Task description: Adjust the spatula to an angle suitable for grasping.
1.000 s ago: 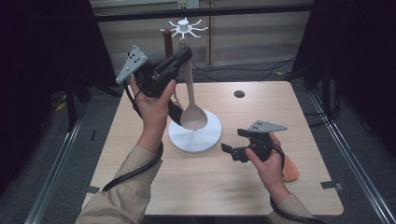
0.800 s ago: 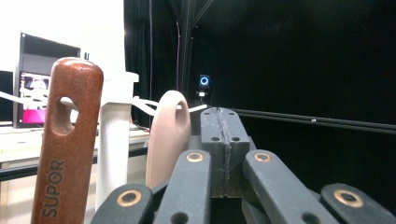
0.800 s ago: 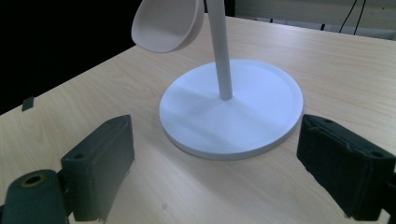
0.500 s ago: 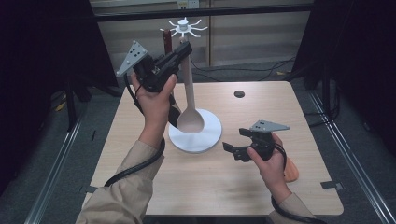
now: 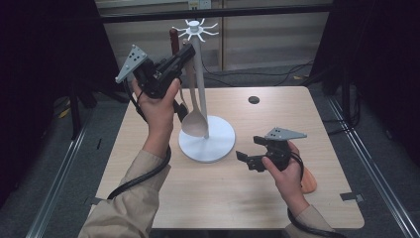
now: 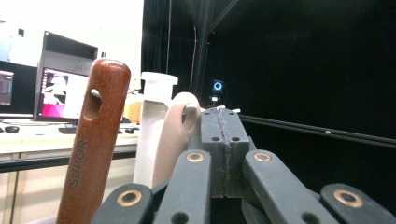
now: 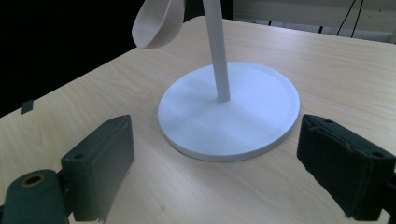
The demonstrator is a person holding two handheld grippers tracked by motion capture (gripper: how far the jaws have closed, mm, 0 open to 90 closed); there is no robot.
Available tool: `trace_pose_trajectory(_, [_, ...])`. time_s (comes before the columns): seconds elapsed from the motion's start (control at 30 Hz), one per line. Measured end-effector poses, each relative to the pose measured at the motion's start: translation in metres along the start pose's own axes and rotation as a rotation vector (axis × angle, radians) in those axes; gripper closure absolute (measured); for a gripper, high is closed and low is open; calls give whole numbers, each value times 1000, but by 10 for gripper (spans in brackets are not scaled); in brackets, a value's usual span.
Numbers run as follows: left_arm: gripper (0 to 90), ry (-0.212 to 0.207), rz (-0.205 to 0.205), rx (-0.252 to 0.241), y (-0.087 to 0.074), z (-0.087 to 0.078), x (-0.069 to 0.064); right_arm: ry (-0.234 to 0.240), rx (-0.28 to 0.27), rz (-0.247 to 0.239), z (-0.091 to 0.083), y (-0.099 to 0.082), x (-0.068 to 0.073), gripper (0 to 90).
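The left claw (image 5: 187,51) is being held high beside the top of the white utensil stand (image 5: 198,79), its jaws pressed fully together in the left gripper view, with nothing visibly between the tips. Just beside those tips, the beige spoon (image 5: 194,116) is hanging along the stand's pole: its looped handle end (image 6: 180,126) is sitting right against the closed jaws and next to the white cap of the pole (image 6: 153,121). Whether the loop is already sitting on one of the stand's hooks or is merely being nudged toward it, I cannot tell from here. A reddish-brown wooden handle (image 6: 95,140), with a hanging hole near its top, is standing close on the other side of the pole, so a second utensil seems to be up there too.

Lower down, the spoon's bowl is dangling just above the stand's round white base (image 7: 233,109), apparently clear of it.

The right claw (image 5: 250,159) is resting low on the desk (image 5: 317,124), well apart from the spoon, its jaws spread wide and empty, pointing at the base as though ready to steady it. Something orange (image 5: 308,179) is lying on the desk behind the right hand.

By my reading, the hanging is nearly finished: the spoon is up at the hooks and is carrying itself upright. What is left is confirming the loop is seated and drawing the left claw away.
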State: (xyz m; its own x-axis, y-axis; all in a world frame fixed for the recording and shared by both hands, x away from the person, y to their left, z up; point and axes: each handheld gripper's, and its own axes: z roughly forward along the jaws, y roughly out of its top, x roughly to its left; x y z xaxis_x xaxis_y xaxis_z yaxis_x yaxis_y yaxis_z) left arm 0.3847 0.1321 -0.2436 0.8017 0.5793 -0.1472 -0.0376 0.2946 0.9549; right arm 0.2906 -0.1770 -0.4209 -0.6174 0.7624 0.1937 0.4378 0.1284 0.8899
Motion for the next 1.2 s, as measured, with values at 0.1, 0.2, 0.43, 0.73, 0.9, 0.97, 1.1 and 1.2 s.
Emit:
trace_pose_trajectory(0.1, [900,6,-5,-6,0,-2,2,0,0,1,0,0,0,109])
trace_pose_trajectory(0.2, [900,7,-3,-4,1,-2,3,0,1,2,0,0,0,109])
trace_pose_trajectory(0.43, [900,9,-5,-10,1,-3,3,1,-1,0,0,0,0,109])
trace_pose_trajectory(0.73, [900,14,-13,-14,1,-5,5,1,-1,-1,0,0,0,109])
trace_pose_trajectory(0.9, [900,16,-18,-14,1,-6,7,-1,-3,1,-1,0,-1,109])
trace_pose_trajectory(0.97, [900,19,-22,-14,2,-6,7,-3,-2,5,-1,1,-1,109])
trace_pose_trajectory(1.1, [900,21,-23,-16,2,-7,8,-4,-2,4,-1,0,-1,109])
trace_pose_trajectory(1.2, [900,22,-22,-15,2,-7,9,-2,-1,7,-1,1,-1,109])
